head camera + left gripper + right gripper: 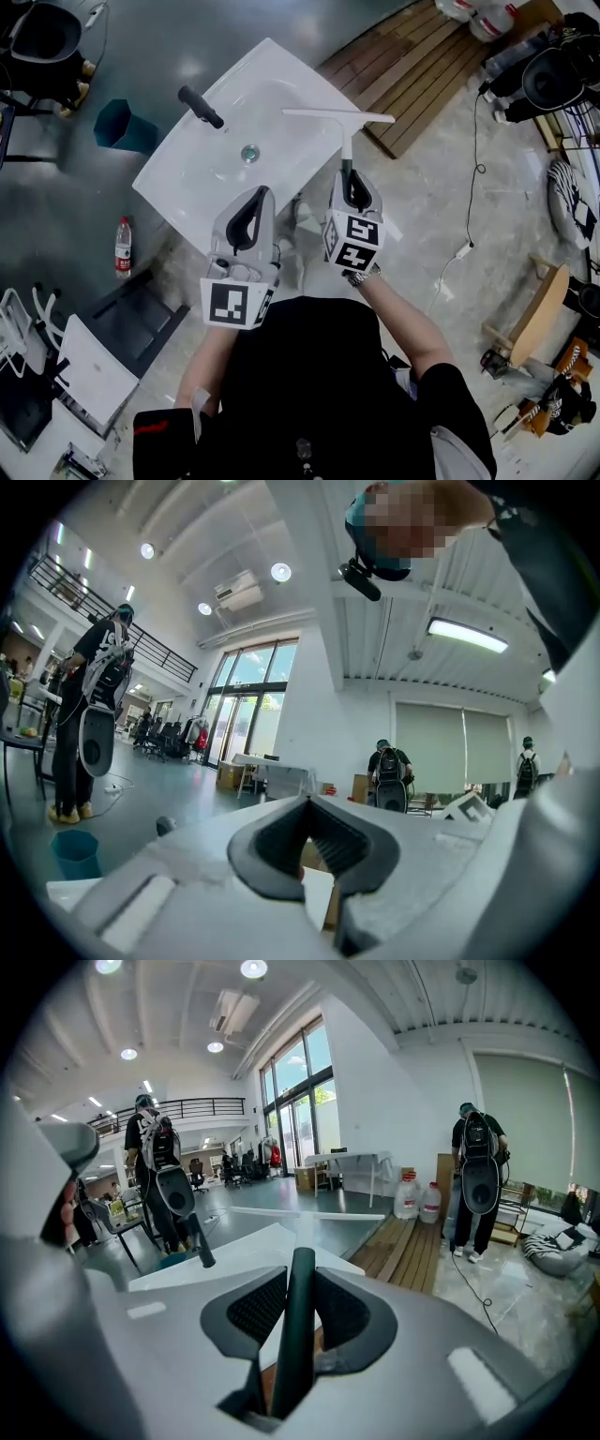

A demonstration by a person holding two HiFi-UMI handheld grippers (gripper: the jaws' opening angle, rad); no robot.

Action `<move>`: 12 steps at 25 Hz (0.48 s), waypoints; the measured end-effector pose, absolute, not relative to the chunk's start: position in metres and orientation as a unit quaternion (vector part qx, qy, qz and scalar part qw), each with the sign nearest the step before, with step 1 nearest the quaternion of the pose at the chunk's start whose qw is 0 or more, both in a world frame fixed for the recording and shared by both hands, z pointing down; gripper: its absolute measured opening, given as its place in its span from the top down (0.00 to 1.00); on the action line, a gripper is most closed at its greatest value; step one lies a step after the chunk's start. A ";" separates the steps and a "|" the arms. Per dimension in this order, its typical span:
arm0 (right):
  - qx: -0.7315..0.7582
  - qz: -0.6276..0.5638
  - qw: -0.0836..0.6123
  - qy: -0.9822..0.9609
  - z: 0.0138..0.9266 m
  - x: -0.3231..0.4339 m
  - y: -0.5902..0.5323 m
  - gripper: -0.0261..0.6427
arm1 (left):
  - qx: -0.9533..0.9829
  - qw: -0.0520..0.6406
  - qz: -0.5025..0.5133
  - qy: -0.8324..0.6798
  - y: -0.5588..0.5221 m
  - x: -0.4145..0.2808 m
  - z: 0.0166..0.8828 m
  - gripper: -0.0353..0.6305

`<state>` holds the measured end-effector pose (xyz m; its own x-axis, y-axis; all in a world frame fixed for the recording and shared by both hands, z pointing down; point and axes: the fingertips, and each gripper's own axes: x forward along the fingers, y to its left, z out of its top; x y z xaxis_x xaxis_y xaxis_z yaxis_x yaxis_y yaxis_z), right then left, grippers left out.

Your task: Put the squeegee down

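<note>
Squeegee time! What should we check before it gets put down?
1. Right claw pinches the squeegee handle firmly: ok.
2. Squeegee blade is over the sink edge, not off to the side: ok.
3. Blade already touching the sink: cannot tell.
4. Faucet is far from the blade: ok.
5. Left claw is empty and off to one side of the handle: ok.
</note>
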<state>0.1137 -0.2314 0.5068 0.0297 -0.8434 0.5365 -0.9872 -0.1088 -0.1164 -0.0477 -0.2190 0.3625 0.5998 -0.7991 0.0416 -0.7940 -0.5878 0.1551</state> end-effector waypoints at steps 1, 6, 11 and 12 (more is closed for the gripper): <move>0.704 0.249 0.149 -0.648 0.512 0.116 -0.235 0.82 | 0.891 0.079 -0.015 -0.447 -0.222 -0.046 0.362 0.94; 0.709 0.266 0.157 -0.634 0.535 0.125 -0.257 0.82 | 0.889 0.082 -0.010 -0.450 -0.236 -0.036 0.365 0.94; 0.718 0.268 0.168 -0.620 0.556 0.132 -0.278 0.82 | 0.886 0.088 -0.008 -0.456 -0.250 -0.030 0.369 0.94; 0.719 0.268 0.171 -0.618 0.561 0.132 -0.282 0.82 | 0.885 0.090 -0.006 -0.458 -0.252 -0.030 0.370 0.94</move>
<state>0.1324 -0.2820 0.5611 0.0914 -0.7966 0.5976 -0.9805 -0.1768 -0.0856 -0.0295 -0.2523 0.3702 0.5808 -0.8110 0.0707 -0.8087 -0.5648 0.1644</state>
